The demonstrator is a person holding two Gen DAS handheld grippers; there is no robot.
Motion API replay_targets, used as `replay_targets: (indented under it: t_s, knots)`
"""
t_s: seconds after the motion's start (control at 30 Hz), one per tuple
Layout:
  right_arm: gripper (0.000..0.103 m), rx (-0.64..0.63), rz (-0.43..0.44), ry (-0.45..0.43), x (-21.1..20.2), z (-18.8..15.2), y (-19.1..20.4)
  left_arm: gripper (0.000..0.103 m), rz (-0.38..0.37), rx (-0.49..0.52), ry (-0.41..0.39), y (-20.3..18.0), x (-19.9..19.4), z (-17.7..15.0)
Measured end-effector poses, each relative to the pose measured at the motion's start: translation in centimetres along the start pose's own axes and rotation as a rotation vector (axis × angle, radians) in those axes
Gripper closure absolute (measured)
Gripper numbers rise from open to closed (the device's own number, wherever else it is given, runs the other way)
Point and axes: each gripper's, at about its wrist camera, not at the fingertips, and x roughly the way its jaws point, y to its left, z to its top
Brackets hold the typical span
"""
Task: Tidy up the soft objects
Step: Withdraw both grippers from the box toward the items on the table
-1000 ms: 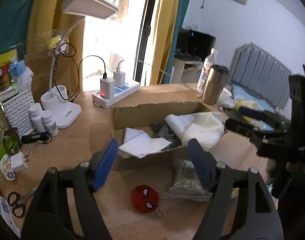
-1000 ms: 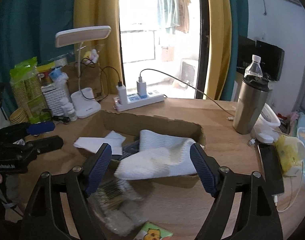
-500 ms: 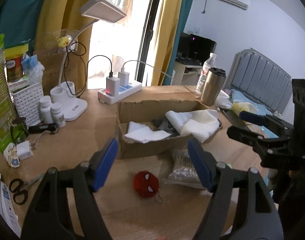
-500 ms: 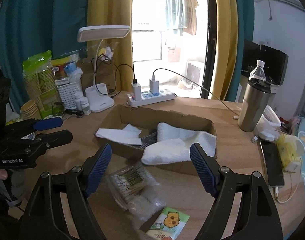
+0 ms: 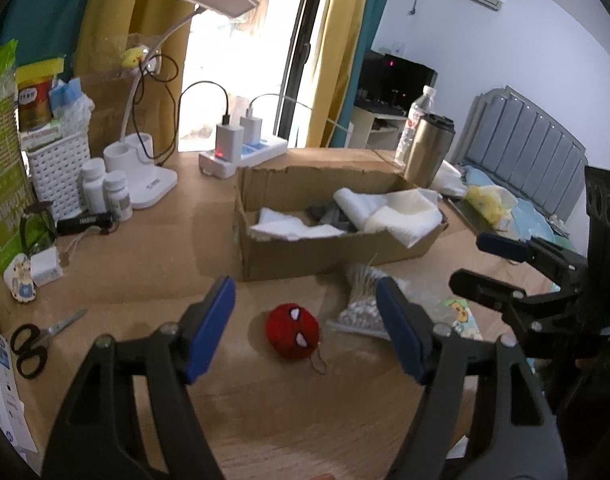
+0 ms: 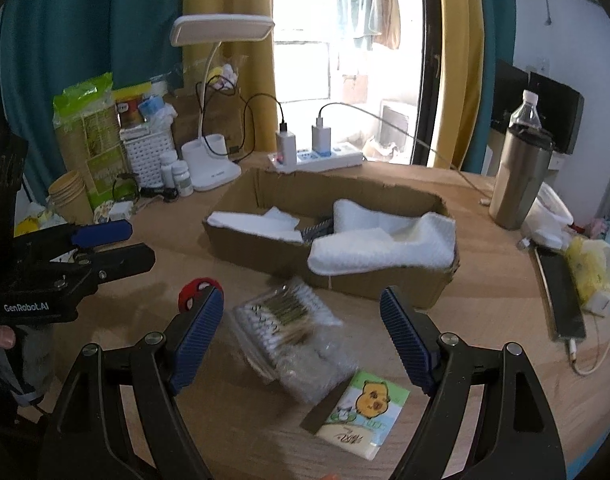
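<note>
A shallow cardboard box (image 5: 289, 254) (image 6: 265, 256) on the wooden table holds a folded white towel (image 5: 401, 214) (image 6: 381, 240), a flat white cloth (image 5: 293, 226) (image 6: 253, 224) and something grey between them. In front of it lie a red plush ball with spider eyes (image 5: 292, 334) (image 6: 193, 292), a clear bag of cotton swabs (image 5: 361, 300) (image 6: 293, 324) and a tissue pack with a cartoon print (image 6: 363, 414) (image 5: 461, 316). My left gripper (image 5: 305, 328) is open above the ball, nothing between its pads. My right gripper (image 6: 301, 336) is open over the swab bag, not touching it.
A desk lamp (image 5: 145, 176), a power strip (image 5: 245, 154), pill bottles (image 5: 105, 192) and a white basket (image 5: 61, 168) stand at the back left. Scissors (image 5: 33, 344) lie at the left edge. A steel tumbler (image 6: 519, 178) and a phone (image 6: 561, 292) are on the right.
Both grippers have drawn back from the box and sunk a little, so the ball, swab bag and tissue pack now show in front of it. Jaws kept their width.
</note>
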Motion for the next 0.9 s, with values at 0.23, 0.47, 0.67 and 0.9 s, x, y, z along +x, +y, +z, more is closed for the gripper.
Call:
replay_targets:
  t_s: [0.23, 0.47, 0.67, 0.9]
  knots:
    - [0.02, 0.014, 0.009, 0.029, 0.8, -1.2, -0.5, 0.029, 0.012, -0.005, 0.043, -0.1, 1.1, -1.0]
    - [0.02, 0.03, 0.02, 0.059, 2.0, -2.3, -1.4, 0.029, 0.018, 0.002, 0.083, -0.6, 2.5, -1.5]
    - [0.02, 0.037, 0.035, 0.082, 3.1, -2.9, -2.1, 0.029, 0.025, 0.005, 0.112, -0.9, 3.5, -1.6]
    - [0.025, 0.037, 0.06, 0.104, 4.1, -3.4, -2.6, 0.029, 0.053, -0.001, 0.144, -0.8, 4.9, -1.7]
